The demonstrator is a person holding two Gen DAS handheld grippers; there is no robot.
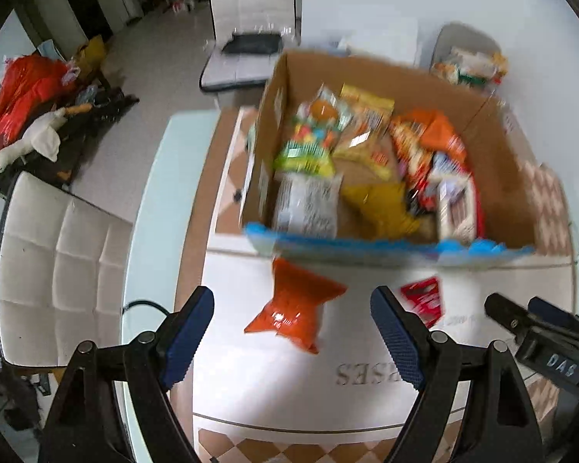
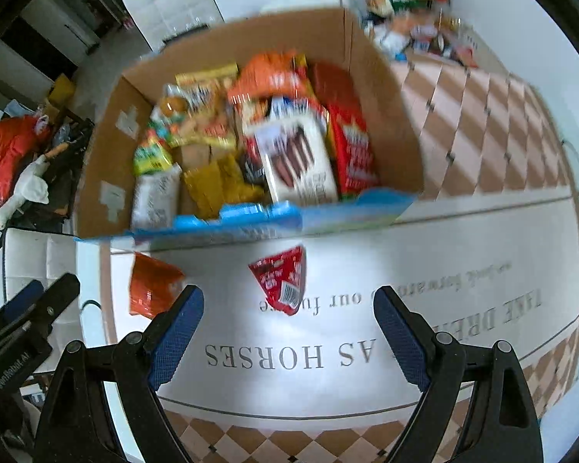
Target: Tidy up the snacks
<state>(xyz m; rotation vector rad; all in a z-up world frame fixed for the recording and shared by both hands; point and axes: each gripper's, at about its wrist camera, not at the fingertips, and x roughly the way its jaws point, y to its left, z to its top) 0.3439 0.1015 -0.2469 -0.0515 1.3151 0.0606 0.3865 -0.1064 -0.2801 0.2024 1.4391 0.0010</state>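
Note:
An open cardboard box (image 1: 494, 162) (image 2: 108, 162) stands on the table, filled with several snack packs. In front of it, on the white cloth, lies an orange snack bag (image 1: 297, 308) (image 2: 150, 289). To its right lies a red snack pack (image 1: 424, 297) (image 2: 283, 281). My left gripper (image 1: 293, 332) hovers open above the orange bag, with nothing between its fingers. Over the red pack my right gripper (image 2: 287, 332) hangs open and empty. Each gripper shows at the edge of the other's view. Both views are blurred.
A second heap of snacks (image 1: 471, 63) (image 2: 417, 11) lies behind the box at the back right. White padded chairs (image 1: 58, 270) (image 1: 251, 19) stand at the table's left and far side. Bags and a plush goose (image 1: 31, 142) clutter the floor on the left.

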